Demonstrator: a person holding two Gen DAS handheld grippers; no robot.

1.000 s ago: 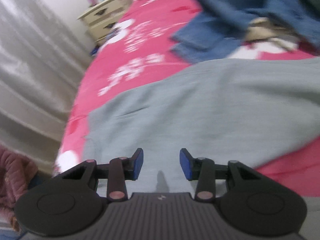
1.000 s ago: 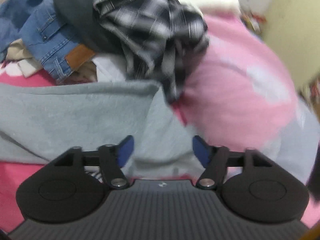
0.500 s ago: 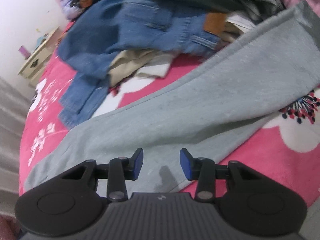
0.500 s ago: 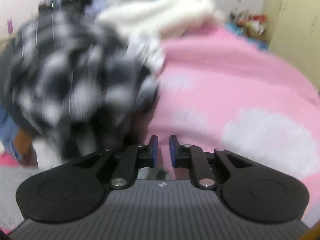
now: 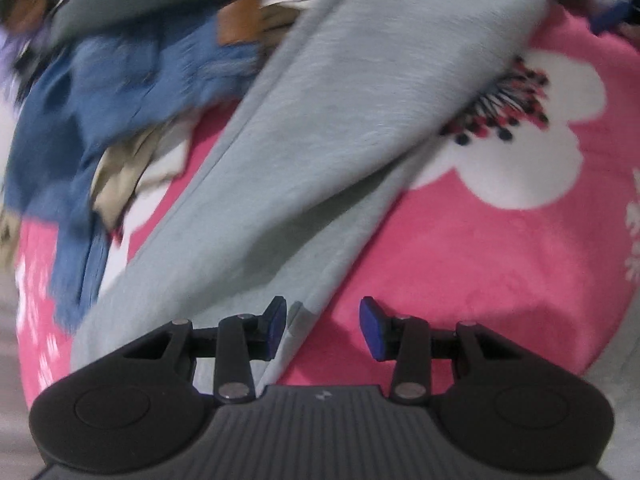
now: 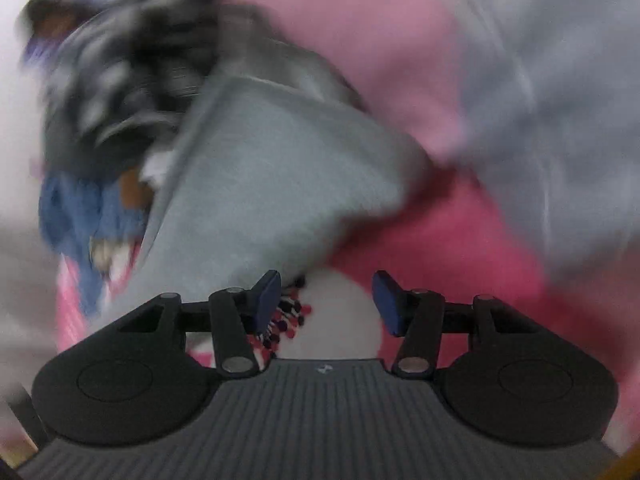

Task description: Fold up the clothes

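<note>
Left gripper (image 5: 322, 322) jaws open over the grey sweatpants (image 5: 340, 120) hem, right gripper (image 6: 326, 300) jaws open too — empty, pink bed (image 5: 500, 260) beneath, blurred.

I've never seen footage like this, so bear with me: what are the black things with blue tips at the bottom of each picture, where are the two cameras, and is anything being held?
No robot here: a person holds one set of tongs in each hand, with a wide-angle camera on each looking forward along its fingers. One picture is from the left tongs, the other from the right tongs. The blue tips are finger pads. Both tongs are open and hold nothing. Below lies a pink blanket with white flowers. Long grey trousers stretch across it, their near edge by the left tongs. Behind is a heap with blue jeans and a black-and-white checked garment. The right view is badly blurred.
</note>
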